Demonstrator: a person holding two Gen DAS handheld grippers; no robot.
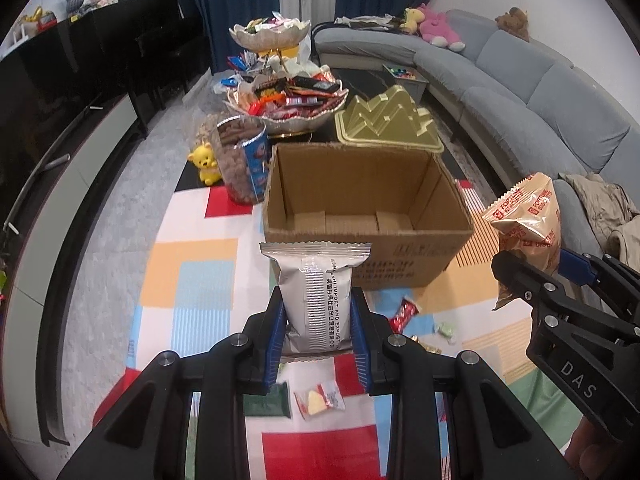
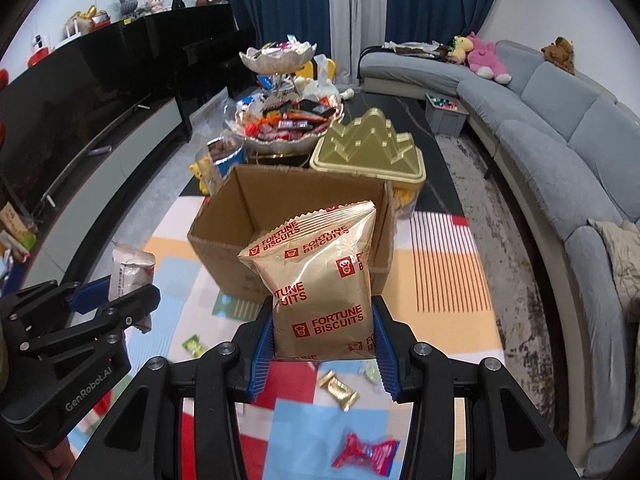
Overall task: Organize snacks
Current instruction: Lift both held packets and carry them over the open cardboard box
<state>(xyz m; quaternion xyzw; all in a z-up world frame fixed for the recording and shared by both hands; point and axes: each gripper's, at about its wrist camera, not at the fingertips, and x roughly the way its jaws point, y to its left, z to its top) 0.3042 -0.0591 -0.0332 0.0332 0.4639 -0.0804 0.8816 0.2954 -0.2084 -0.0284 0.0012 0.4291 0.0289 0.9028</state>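
A: Start on the left. What is the left gripper (image 1: 319, 334) doing?

B: Its blue pads are pressed on the lower half of a silver packet (image 1: 316, 280), held upright with the long axis running up and away from the fingers. The crimped top edge sits just short of the near wall of the cardboard box (image 1: 366, 196).

A: And the box itself?

B: Open-topped and apparently empty, standing on the patchwork mat (image 1: 192, 272) straight ahead of the left gripper. Its long axis runs side to side across that view.

A: Then the right?

B: The right gripper (image 2: 322, 354) is clamped on the bottom of a gold Fortune Biscuits bag (image 2: 320, 280), also upright. From its own camera the box (image 2: 224, 232) lies ahead and a little to the left, and the top of the bag overlaps the box's near right corner.

A: So which hand is nearer?

B: I judge them about level; each packet hangs just before the near wall. The left one lines up with the middle of the opening, while the right must drift slightly leftward to clear the corner.

A: Anything left on the mat?

B: At least 4 small loose sweets below the grippers, among them a red wrapped candy (image 2: 366, 454) and a gold one (image 2: 338, 390).
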